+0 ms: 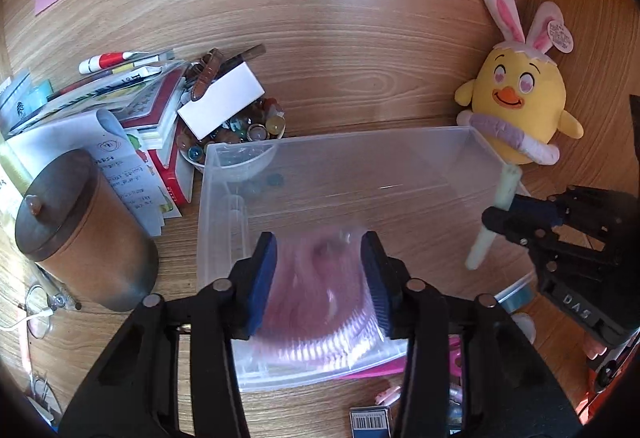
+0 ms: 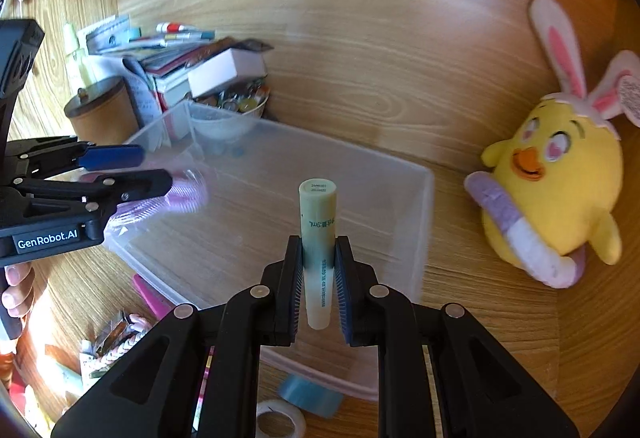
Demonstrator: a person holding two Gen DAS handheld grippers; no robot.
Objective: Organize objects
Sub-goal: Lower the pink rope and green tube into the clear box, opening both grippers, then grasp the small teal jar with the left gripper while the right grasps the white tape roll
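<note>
A clear plastic bin (image 1: pixel 340 158) (image 2: pixel 400 178) stands on the wooden desk. My left gripper (image 1: pixel 322 254) (image 2: pixel 156 170) is shut on a blurred pink ribbed object (image 1: pixel 320 302) (image 2: pixel 184 190) and holds it over the bin's near-left part. My right gripper (image 2: pixel 319 262) (image 1: pixel 496 216) is shut on a pale green tube (image 2: pixel 318 234) (image 1: pixel 494 214), held upright over the bin's right side.
A yellow chick plush with bunny ears (image 1: pixel 516 94) (image 2: pixel 560 174) leans at the right. A bowl of marbles (image 1: pixel 236 142), a stack of books (image 1: pixel 152 106) and a brown canister (image 1: pixel 80 226) stand left of the bin. Tape rolls (image 2: pixel 308 394) and small items lie in front.
</note>
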